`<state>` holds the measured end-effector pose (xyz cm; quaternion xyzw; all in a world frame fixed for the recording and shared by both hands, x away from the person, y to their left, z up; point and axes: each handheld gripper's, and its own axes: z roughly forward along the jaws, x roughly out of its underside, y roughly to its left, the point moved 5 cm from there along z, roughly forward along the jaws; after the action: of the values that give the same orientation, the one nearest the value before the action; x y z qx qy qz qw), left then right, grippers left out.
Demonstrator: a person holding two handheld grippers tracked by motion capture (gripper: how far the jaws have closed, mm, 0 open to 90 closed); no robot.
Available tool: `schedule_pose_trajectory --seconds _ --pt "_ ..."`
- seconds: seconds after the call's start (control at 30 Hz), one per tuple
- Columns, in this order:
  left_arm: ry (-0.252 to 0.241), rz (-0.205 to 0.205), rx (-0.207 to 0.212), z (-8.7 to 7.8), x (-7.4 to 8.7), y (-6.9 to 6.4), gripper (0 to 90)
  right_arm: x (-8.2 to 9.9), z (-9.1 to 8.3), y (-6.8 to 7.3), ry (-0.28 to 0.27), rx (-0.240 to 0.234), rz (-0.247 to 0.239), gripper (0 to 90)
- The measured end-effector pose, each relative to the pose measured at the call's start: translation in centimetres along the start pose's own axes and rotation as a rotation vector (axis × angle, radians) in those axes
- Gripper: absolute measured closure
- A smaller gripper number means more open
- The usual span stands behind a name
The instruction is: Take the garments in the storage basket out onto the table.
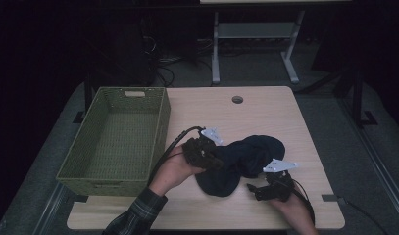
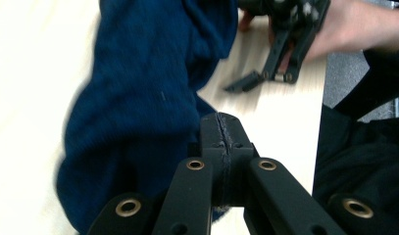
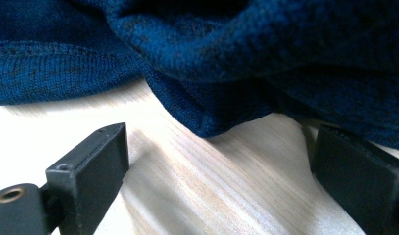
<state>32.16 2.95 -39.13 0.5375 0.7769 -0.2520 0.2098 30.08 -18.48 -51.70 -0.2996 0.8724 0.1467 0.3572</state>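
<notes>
A dark blue knitted cloth (image 1: 248,154) lies crumpled on the light wooden table (image 1: 265,115). My left gripper (image 1: 217,164) is at the cloth's left edge. In the left gripper view its jaws (image 2: 221,128) stand pressed together, with blue fuzz along the seam and the cloth (image 2: 138,98) bunched beside and under them. My right gripper (image 1: 254,190) rests low at the cloth's near right side. In the right gripper view it (image 3: 221,152) stands open, the jaws wide apart on bare wood, and a fold of the cloth (image 3: 226,63) lies just beyond them. The left gripper view also shows the right gripper (image 2: 258,81) and its hand.
A green woven basket (image 1: 160,129) stands at the table's left, close to my left hand, with nothing in it. A round cable hole (image 1: 237,99) sits near the table's far edge. Table legs and cables stand on the floor beyond.
</notes>
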Motion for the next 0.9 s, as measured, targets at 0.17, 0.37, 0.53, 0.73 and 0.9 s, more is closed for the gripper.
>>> schedule_pose_trajectory --seconds 0.17,0.37,0.53,0.73,0.9 --pt "0.009 -0.028 0.012 1.1 2.4 -0.2 89.9 0.0 0.0 0.0 -0.001 0.000 -0.001 6.8" --pt "0.035 -0.026 0.015 3.0 4.7 -0.4 89.9 0.0 0.0 0.0 0.000 0.000 0.000 6.8" --pt "0.053 -0.017 0.009 4.6 6.2 -0.1 89.9 0.0 0.0 0.0 0.001 0.000 -0.001 6.8" --pt "0.077 -0.010 -0.021 6.4 7.2 0.3 89.9 0.2 -0.2 0.1 0.004 0.005 0.002 6.8" --pt "0.075 -0.017 -0.020 6.8 7.6 0.5 90.0 0.3 -0.6 0.3 0.037 0.003 -0.010 7.3"
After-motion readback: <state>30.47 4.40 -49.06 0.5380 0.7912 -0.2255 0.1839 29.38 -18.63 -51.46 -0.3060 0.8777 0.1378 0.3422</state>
